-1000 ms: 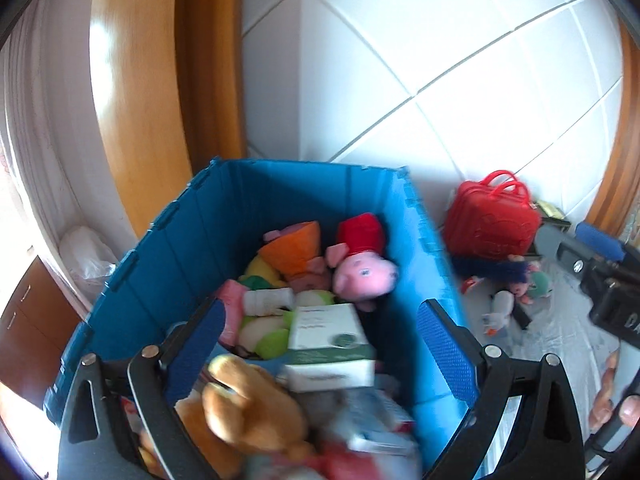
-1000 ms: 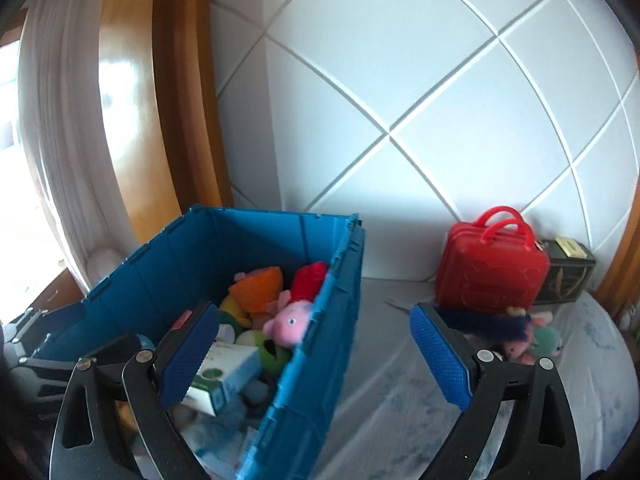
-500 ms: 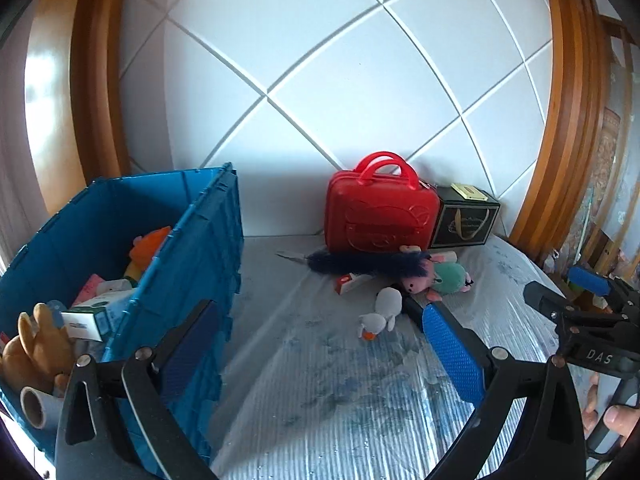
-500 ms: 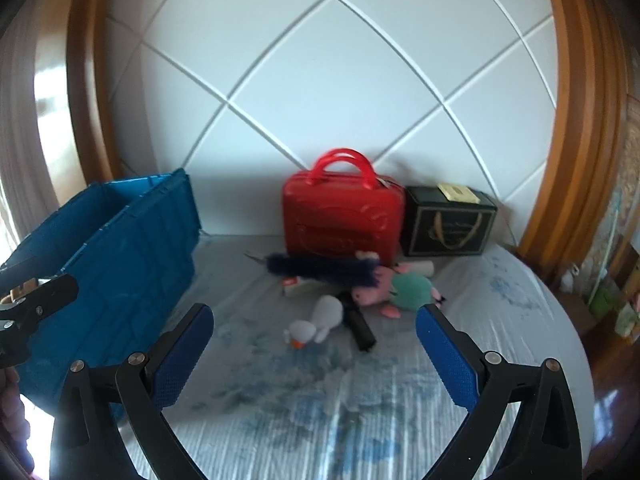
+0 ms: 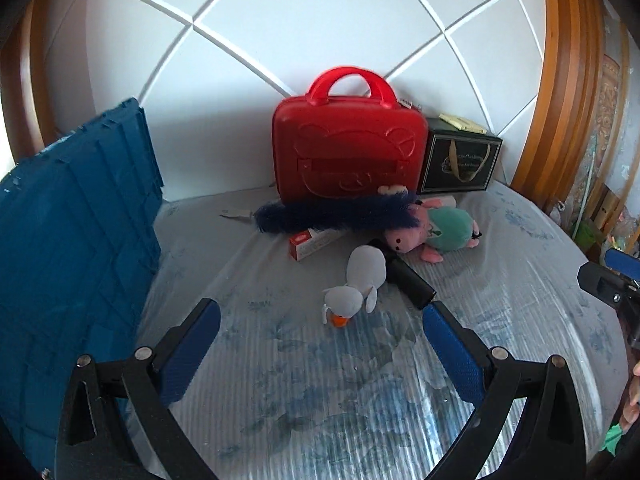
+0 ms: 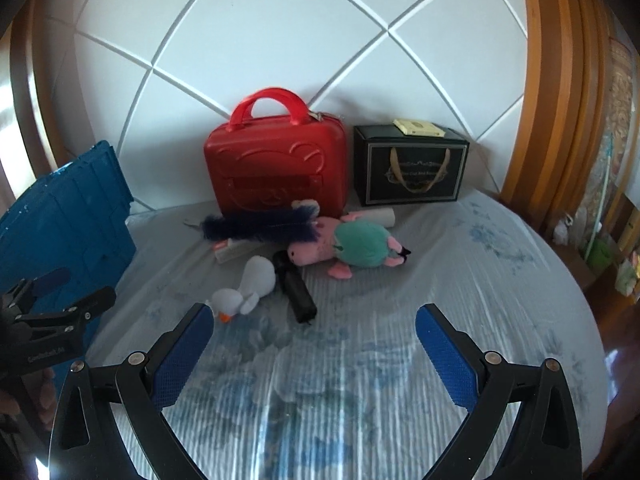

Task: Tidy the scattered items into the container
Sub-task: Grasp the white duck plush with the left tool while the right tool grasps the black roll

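Note:
The blue crate [image 5: 76,240] stands at the left on the bed; it also shows in the right wrist view [image 6: 60,220]. Scattered items lie in front of a red case [image 5: 348,152]: a white duck plush [image 5: 358,280], a black cylinder [image 5: 408,280], a pink and green pig plush [image 5: 436,232], a dark blue fuzzy toy [image 5: 336,216] and a small red and white box [image 5: 312,242]. My left gripper [image 5: 320,344] is open and empty, just short of the duck. My right gripper [image 6: 312,344] is open and empty, near the duck [image 6: 248,286] and the cylinder [image 6: 296,288].
A black gift box [image 6: 412,168] stands right of the red case [image 6: 276,168], against the white padded headboard [image 6: 320,40]. Wooden frame posts [image 6: 560,100] rise at the right. The bed sheet [image 6: 360,380] spreads in front of the items.
Both grippers have swung right, away from the crate, and moved closer to the scattered items by the red case. Both stay open and empty.

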`<action>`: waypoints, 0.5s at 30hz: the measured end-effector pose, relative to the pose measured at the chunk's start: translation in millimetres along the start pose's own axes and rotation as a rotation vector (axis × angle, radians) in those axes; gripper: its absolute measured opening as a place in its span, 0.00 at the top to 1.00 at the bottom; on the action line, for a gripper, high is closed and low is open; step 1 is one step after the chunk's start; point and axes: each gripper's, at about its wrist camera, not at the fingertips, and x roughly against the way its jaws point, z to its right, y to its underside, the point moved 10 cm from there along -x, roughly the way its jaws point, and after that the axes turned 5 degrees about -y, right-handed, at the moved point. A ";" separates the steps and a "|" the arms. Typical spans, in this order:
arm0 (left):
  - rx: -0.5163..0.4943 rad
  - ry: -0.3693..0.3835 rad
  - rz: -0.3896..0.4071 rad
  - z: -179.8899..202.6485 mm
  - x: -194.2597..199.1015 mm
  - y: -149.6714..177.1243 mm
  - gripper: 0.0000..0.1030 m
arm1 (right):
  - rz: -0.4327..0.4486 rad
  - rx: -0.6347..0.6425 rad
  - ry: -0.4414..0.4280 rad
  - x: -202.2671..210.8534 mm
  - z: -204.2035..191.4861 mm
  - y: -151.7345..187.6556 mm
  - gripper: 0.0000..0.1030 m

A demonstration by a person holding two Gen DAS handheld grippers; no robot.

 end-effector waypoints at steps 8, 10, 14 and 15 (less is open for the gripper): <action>-0.031 -0.048 -0.072 26.1 -149.9 29.6 0.00 | -0.118 0.059 -0.053 -154.2 18.3 30.0 0.17; -0.041 -0.049 -0.099 31.8 -175.5 32.7 0.01 | -0.157 0.073 -0.066 -189.0 20.5 37.2 0.21; -0.080 -0.044 -0.151 43.7 -219.0 37.1 0.03 | -0.228 0.097 -0.066 -237.3 23.5 46.4 0.22; -0.084 -0.042 -0.159 45.7 -226.4 37.4 0.03 | -0.240 0.103 -0.070 -246.1 23.4 47.2 0.22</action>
